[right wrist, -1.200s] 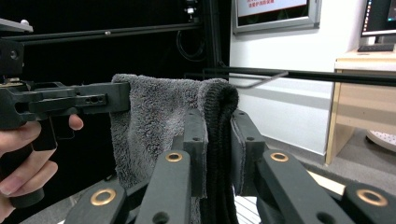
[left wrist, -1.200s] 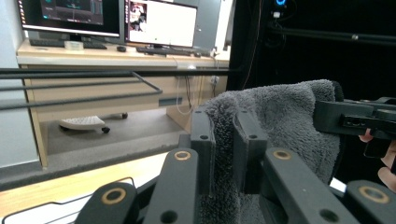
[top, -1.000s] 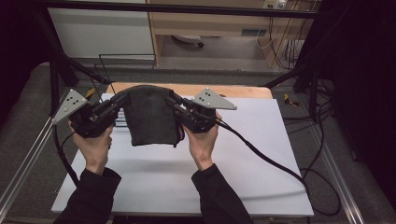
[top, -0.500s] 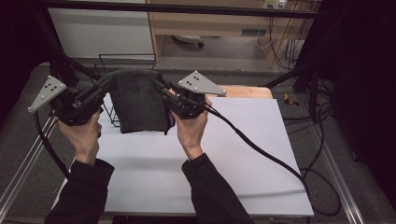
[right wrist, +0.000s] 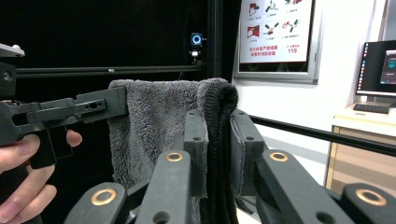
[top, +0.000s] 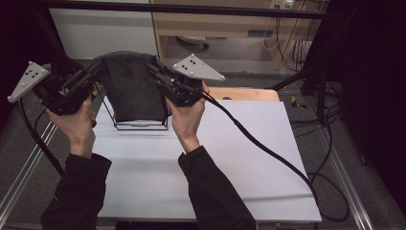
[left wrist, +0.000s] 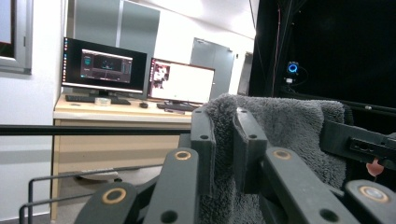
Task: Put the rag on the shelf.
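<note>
Two grippers have the dark grey towel (top: pixel 131 86) pinched at its top corners, and you have carried it up and away from you: a second ago it hung low over the middle of the white table (top: pixel 239 158), and now it is stretched between your hands above the black wire rack (top: pixel 141 124) at the far left of the table. Your left gripper (top: pixel 98 68) has its jaws closed hard on one top corner, the pile bunched between the pads in the left gripper view (left wrist: pixel 224 149); your right gripper (top: pixel 152 67) is clamped on the other corner, where a folded edge of the towel (right wrist: pixel 219 140) sits squeezed between the jaws in the right gripper view. The cloth hangs flat and fairly taut, its lower hem down near the rack's base bar, though whether it touches the wire I cannot tell. That shift reads as the lift-and-carry being nearly done, so what remains is likely lowering the towel over the rack's top bar. Keep both corners level as you descend, or one side may slide off.
</note>
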The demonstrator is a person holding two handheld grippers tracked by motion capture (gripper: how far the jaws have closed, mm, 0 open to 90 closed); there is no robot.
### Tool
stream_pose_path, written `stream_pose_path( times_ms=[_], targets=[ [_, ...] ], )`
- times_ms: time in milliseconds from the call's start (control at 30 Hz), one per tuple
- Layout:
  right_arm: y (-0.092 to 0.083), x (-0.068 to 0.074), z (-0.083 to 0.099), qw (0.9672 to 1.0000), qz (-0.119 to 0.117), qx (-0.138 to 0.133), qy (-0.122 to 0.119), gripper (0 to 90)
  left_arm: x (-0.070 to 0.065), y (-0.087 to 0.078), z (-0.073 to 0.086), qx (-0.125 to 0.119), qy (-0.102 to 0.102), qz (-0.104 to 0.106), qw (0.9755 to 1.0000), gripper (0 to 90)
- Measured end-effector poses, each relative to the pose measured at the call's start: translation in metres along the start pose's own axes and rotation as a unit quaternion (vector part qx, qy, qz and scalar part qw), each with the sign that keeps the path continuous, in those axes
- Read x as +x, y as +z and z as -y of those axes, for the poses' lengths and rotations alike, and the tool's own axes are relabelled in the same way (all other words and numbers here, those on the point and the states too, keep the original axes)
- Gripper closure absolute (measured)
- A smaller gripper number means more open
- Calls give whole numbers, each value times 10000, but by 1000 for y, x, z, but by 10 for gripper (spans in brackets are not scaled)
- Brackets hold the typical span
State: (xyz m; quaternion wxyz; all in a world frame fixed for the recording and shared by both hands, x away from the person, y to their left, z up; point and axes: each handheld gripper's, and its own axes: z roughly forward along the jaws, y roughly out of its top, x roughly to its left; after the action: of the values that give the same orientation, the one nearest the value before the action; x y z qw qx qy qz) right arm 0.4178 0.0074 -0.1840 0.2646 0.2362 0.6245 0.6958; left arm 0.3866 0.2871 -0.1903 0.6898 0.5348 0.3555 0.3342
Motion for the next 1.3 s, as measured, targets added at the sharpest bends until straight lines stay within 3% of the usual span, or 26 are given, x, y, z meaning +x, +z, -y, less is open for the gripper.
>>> stream_pose_path(
  times_ms=[733, 1300],
  targets=[
    [40, 0, -43, 9997, -81, -200, -119, 796, 21, 11, -43, -365, -140, -148, 9991, 797],
    [65, -15, -69, 9995, -115, -283, -64, 795, 33, 31, -69, -461, -62, -252, 9986, 796]
  ],
)
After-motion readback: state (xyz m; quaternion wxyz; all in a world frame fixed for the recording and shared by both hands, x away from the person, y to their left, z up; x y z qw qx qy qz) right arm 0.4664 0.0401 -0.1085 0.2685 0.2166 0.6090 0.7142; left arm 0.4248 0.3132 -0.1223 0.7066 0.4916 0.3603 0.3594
